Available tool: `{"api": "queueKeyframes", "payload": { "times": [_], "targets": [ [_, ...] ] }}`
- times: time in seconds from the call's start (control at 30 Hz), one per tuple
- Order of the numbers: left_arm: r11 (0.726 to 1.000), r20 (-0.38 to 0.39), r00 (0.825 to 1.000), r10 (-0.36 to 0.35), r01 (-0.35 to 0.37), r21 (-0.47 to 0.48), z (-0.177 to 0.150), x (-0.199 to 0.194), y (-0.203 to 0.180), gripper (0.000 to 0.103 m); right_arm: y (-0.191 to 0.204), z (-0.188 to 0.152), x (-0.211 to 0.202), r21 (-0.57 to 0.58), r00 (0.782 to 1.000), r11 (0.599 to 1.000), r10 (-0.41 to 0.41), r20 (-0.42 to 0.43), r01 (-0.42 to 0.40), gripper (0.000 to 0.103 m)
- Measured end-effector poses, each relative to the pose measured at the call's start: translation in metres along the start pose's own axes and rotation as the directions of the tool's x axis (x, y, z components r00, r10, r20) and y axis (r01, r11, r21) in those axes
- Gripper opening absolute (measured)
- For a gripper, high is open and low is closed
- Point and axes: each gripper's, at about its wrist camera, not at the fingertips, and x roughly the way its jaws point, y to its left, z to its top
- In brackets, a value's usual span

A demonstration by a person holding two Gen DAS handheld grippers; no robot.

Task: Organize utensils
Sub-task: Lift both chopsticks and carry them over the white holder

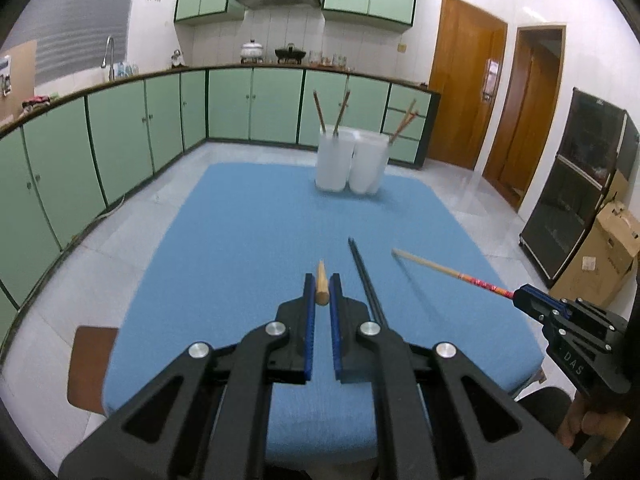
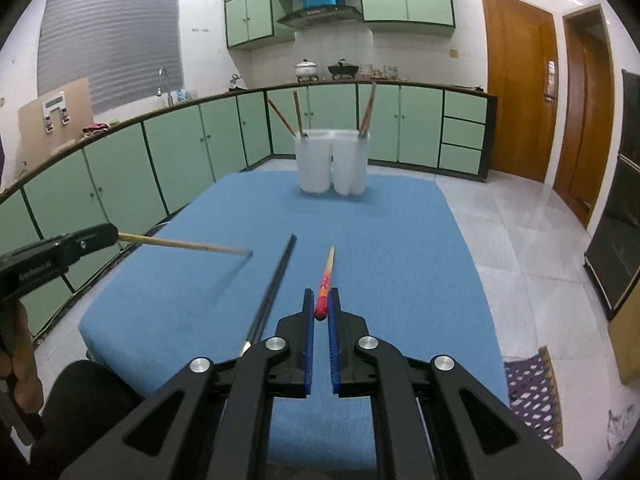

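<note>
My left gripper [image 1: 322, 284] is shut on the butt end of a plain wooden chopstick [image 1: 321, 276], held above the blue table [image 1: 240, 220]. My right gripper [image 2: 322, 294] is shut on the red-patterned end of another chopstick [image 2: 328, 268]. Each gripper shows in the other's view, the right gripper [image 1: 518, 295] with its red-ended chopstick [image 1: 440, 270], the left gripper [image 2: 114, 234] with its wooden chopstick [image 2: 188, 245]. A pair of black chopsticks [image 1: 366, 280] [image 2: 276, 284] lies on the cloth between them. A white holder [image 1: 348, 160] [image 2: 332, 164] with brown chopsticks stands at the far end.
A brown chair seat [image 1: 92, 364] sits at the table's near left corner. A cardboard box [image 1: 600, 256] and a black cabinet [image 1: 580, 200] stand on the right. A patterned basket [image 2: 532, 392] sits on the floor. Green cabinets line the walls.
</note>
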Motion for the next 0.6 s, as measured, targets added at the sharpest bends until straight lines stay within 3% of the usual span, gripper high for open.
{"api": "queueKeyframes", "payload": {
  "times": [0.6],
  "targets": [
    [0.999, 0.027, 0.999, -0.033, 0.032, 0.031, 0.042, -0.020, 0.004, 0.006, 0.012, 0.075, -0.011, -0.103, 0.997, 0.993, 0.044, -0.057, -0.050, 0.006]
  ]
}}
